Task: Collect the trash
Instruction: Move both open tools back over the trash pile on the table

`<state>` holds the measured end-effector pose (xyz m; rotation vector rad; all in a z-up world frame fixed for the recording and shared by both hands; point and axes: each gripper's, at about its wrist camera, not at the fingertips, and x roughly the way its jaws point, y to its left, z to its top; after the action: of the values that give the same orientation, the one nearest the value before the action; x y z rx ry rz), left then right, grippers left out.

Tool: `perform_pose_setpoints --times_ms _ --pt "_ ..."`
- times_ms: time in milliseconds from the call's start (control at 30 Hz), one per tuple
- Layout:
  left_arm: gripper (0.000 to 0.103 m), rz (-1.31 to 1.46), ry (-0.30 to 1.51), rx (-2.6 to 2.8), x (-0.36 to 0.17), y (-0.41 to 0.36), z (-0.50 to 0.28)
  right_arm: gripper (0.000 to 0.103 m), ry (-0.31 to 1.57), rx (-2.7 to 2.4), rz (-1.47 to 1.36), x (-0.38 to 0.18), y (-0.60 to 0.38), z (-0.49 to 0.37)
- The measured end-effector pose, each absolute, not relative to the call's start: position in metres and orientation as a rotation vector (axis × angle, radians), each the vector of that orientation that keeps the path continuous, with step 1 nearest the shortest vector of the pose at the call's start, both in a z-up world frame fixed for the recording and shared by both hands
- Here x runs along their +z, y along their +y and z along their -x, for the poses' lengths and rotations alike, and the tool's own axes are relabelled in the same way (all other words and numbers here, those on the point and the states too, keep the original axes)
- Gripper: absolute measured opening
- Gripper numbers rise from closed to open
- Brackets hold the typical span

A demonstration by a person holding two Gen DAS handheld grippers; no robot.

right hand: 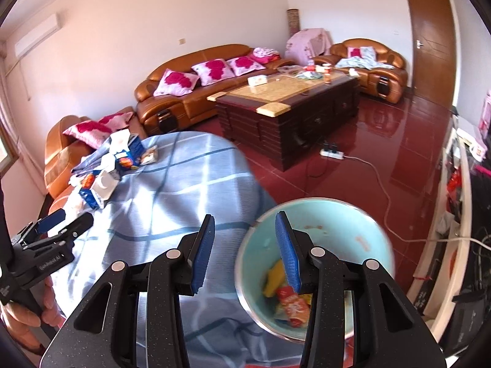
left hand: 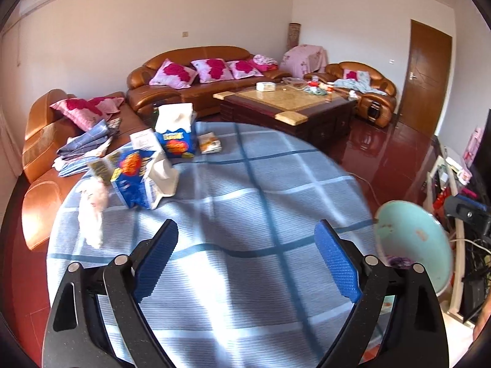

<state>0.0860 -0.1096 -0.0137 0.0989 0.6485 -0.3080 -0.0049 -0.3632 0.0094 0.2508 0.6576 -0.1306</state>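
Observation:
A round table with a blue checked cloth [left hand: 245, 184] fills the left wrist view. At its far left lie two blue tissue boxes [left hand: 138, 181] [left hand: 176, 136], a crumpled white tissue [left hand: 92, 217] and a small packet [left hand: 210, 144]. My left gripper [left hand: 245, 227] hovers wide open over bare cloth, holding nothing. A teal bin [right hand: 337, 214] stands beside the table's right edge, with red and yellow wrappers [right hand: 288, 303] inside. My right gripper [right hand: 245, 245] hangs over the bin's near rim, its jaws partly apart with nothing between them. The left gripper [right hand: 69, 219] also shows at the left of the right wrist view, held by a hand [right hand: 46, 297].
Brown leather sofas [left hand: 196, 89] with pink cushions sit behind the table, and folded cloth [left hand: 83, 150] lies on the nearest one. A dark coffee table [right hand: 288, 113] stands mid-room. A power strip [right hand: 331, 153] and its cable lie on the red floor. A cluttered shelf [right hand: 454, 199] lines the right side.

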Motion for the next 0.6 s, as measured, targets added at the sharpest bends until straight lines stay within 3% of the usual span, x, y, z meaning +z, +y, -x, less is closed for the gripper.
perform_pose_setpoints --times_ms 600 --pt "0.088 0.024 0.76 -0.015 -0.057 0.052 -0.14 0.044 0.77 0.139 -0.22 -0.016 -0.211 -0.111"
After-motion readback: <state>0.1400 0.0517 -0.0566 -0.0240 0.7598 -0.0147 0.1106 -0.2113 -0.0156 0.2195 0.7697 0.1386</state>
